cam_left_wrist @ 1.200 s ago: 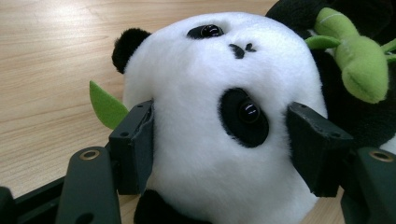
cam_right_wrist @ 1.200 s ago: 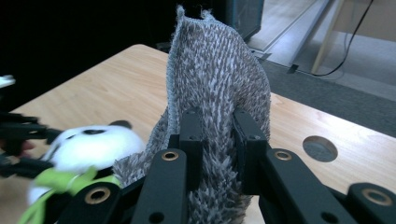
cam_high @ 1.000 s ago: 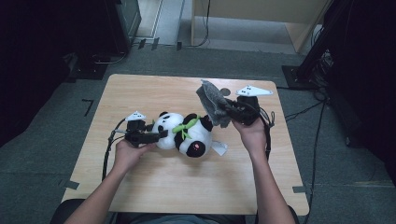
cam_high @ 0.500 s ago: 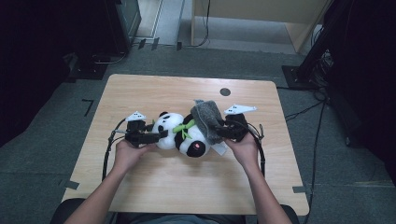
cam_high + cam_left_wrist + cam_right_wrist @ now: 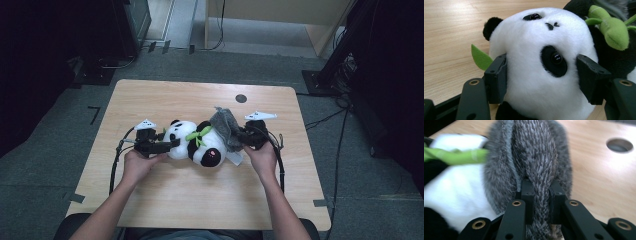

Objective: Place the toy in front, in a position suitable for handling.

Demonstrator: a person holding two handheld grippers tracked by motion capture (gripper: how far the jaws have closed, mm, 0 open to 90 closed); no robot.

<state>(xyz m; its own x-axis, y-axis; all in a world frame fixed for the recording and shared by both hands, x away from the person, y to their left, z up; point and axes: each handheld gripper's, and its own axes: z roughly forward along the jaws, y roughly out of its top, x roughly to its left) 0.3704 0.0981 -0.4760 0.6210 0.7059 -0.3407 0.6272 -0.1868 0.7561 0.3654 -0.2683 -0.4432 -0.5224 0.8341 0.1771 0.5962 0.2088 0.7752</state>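
A black-and-white plush panda (image 5: pixel 200 146) lies on its back on the wooden table (image 5: pixel 175 200), a green bamboo sprig (image 5: pixel 197 134) on its chest. My left gripper (image 5: pixel 172 144) is shut on the panda's head (image 5: pixel 544 62), one pad (image 5: pixel 496 77) pressed into each side of the white fur. My right gripper (image 5: pixel 241 138) is shut on a grey knitted cloth (image 5: pixel 226 127), which drapes over the panda's lower body. In the right gripper view its jaws (image 5: pixel 541 187) pinch a fold of the grey knit (image 5: pixel 536 152); they have just been closing on it.
A round cable hole (image 5: pixel 241 98) is set in the table behind the panda and shows again (image 5: pixel 619 145) beyond the knit. Cables loop from both grippers across the tabletop. Dark equipment and floor surround the table.
My right gripper has come down and leftward with the grey cloth, laying it against the panda's body. The left gripper and the panda's head have stayed put.
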